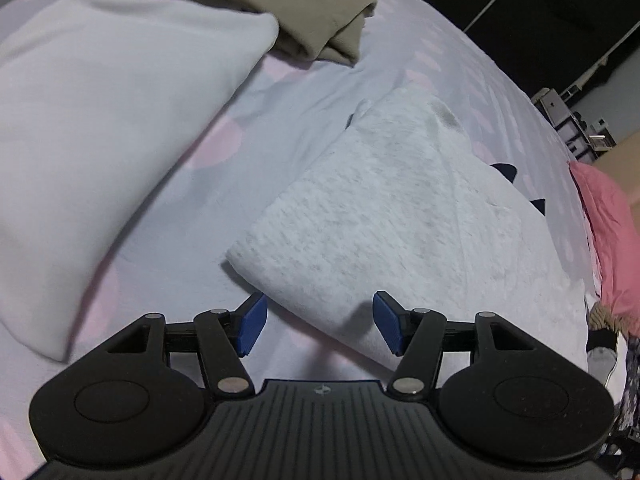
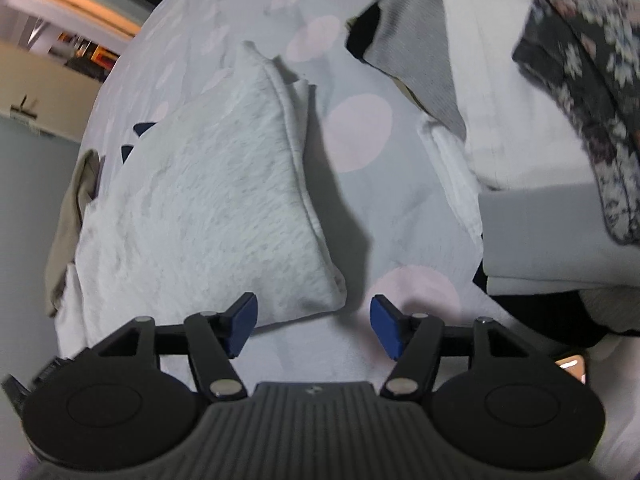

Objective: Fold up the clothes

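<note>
A folded heather-grey garment (image 1: 384,216) lies on the pale bedsheet with pink dots (image 1: 168,184). My left gripper (image 1: 318,326) is open and empty, its blue pads just short of the garment's near edge. In the right wrist view the same grey garment (image 2: 208,216) lies ahead and left. My right gripper (image 2: 312,330) is open and empty, with the garment's near corner between its blue pads' line and the sheet (image 2: 360,128).
A folded white garment (image 1: 100,120) and a folded khaki one (image 1: 260,4) lie at the back left. A pink cloth (image 1: 612,232) hangs at the bed's right edge. A pile of unfolded clothes (image 2: 520,100), with a dark flowered piece, lies to the right.
</note>
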The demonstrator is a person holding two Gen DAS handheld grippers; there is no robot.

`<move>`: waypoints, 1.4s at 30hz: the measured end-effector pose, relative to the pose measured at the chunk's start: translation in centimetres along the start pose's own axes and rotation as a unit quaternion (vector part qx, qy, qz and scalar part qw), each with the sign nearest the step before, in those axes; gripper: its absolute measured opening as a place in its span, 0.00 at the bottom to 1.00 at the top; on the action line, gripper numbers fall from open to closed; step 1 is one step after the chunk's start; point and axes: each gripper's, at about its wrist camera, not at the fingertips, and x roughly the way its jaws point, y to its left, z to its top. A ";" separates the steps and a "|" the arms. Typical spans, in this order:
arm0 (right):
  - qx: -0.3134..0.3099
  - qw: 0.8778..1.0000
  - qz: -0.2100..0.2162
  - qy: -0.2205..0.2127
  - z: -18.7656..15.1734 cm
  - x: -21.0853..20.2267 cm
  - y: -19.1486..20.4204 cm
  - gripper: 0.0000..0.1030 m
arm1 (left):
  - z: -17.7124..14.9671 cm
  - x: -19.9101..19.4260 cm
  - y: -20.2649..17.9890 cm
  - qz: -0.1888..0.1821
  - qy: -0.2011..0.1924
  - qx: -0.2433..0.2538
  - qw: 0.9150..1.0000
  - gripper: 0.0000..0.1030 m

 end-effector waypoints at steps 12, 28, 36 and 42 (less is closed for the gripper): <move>0.083 0.994 0.050 0.046 1.6 3.8 -1.4 0.76 | -0.1 3.4 -0.2 -0.010 0.006 -0.029 1.000 0.65; 0.041 0.998 0.045 -0.018 2.0 2.9 0.9 0.23 | 0.7 2.4 -0.5 -0.033 -0.053 -0.010 0.998 0.29; 0.031 0.996 0.063 -0.048 2.3 0.8 2.1 0.17 | 0.7 1.1 -2.3 -0.021 -0.080 0.031 0.996 0.21; 0.008 0.997 0.045 -0.068 1.9 -1.1 3.3 0.14 | 0.9 -0.9 -3.8 -0.001 -0.078 0.055 0.995 0.18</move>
